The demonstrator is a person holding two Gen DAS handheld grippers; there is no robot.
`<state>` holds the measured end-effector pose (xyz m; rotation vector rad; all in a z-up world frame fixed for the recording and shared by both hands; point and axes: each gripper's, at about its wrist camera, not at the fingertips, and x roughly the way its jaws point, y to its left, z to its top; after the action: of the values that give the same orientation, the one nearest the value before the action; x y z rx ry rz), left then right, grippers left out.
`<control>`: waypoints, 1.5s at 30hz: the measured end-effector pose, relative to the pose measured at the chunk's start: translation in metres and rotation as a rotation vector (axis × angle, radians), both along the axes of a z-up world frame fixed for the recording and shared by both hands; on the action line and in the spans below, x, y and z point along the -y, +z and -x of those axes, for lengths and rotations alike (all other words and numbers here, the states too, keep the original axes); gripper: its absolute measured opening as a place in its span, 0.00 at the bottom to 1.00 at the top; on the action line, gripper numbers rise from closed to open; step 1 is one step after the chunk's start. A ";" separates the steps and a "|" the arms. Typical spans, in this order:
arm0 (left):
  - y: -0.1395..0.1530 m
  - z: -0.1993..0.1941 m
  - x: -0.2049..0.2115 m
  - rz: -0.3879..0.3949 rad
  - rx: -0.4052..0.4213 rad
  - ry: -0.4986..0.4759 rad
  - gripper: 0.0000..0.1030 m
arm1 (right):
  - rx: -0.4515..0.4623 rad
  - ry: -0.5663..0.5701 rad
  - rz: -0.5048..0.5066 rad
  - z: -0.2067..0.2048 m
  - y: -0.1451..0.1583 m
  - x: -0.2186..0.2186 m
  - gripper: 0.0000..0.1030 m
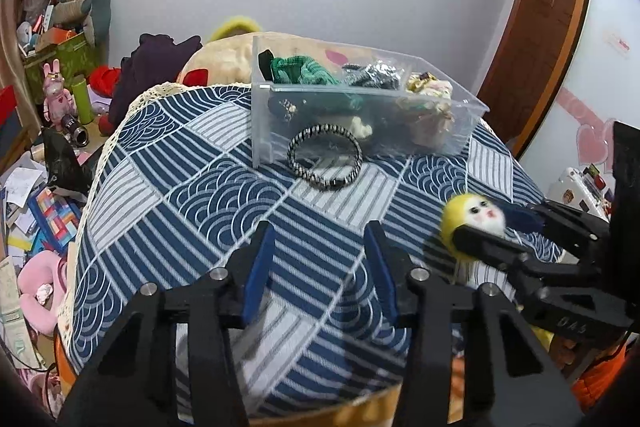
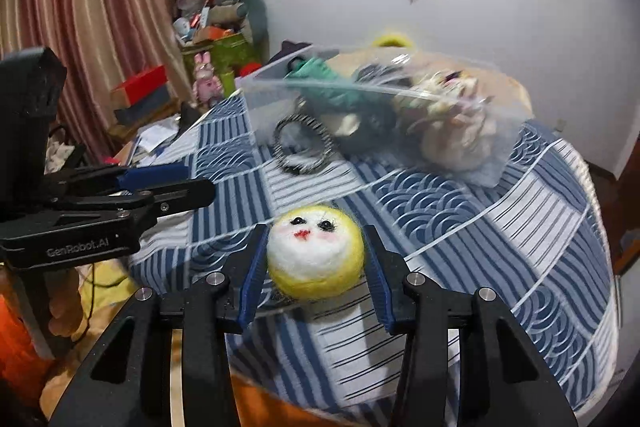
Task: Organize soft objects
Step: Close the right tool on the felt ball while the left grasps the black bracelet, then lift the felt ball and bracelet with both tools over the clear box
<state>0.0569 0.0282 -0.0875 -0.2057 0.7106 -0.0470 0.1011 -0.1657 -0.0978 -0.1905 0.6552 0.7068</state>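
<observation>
Right wrist view put the felt ball [image 2: 316,259] squarely between my right gripper [image 2: 316,267] fingers, its painted face turned up toward the lens. The blue pads [image 2: 252,279] stood on either side of it with a sliver of gap showing on the right, so I judged the fingers spread wide and bracketing the ball, not yet squeezing it. It sat on the blue patterned tablecloth [image 2: 520,227], near the table's front edge, which is probably why I came at it low and from the front.

The clear plastic bin [image 1: 360,115] stood farther back, already holding a green knit piece [image 1: 304,71], something dark and some cream-coloured soft things. A striped hair band [image 1: 325,157] lay on the cloth touching the bin's front wall (it still wanted putting away, I reckoned).

From the left wrist view my left gripper [image 1: 322,267] hung over bare cloth, fingers wide apart and holding nothing, well to the side of the ball.

Between ball and bin the cloth was open, apart from the band. The bin's front wall looked like the one edge to lift over, and the table rounded off close behind me.
</observation>
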 end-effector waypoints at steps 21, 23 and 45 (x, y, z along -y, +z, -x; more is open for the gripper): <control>-0.025 -0.095 -0.012 0.001 -0.132 0.057 0.20 | 0.051 -0.047 -0.071 -0.037 0.020 0.014 0.41; -0.026 -0.099 -0.010 -0.004 -0.143 0.042 0.20 | 0.042 -0.047 -0.075 -0.038 0.018 0.015 0.41; 0.000 -0.060 0.028 -0.143 -0.010 0.006 0.01 | 0.044 -0.063 -0.088 -0.037 0.024 0.018 0.41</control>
<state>0.1170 0.0004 -0.0874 -0.0709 0.7199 0.0111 0.1378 -0.1840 -0.0740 -0.1039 0.5850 0.6680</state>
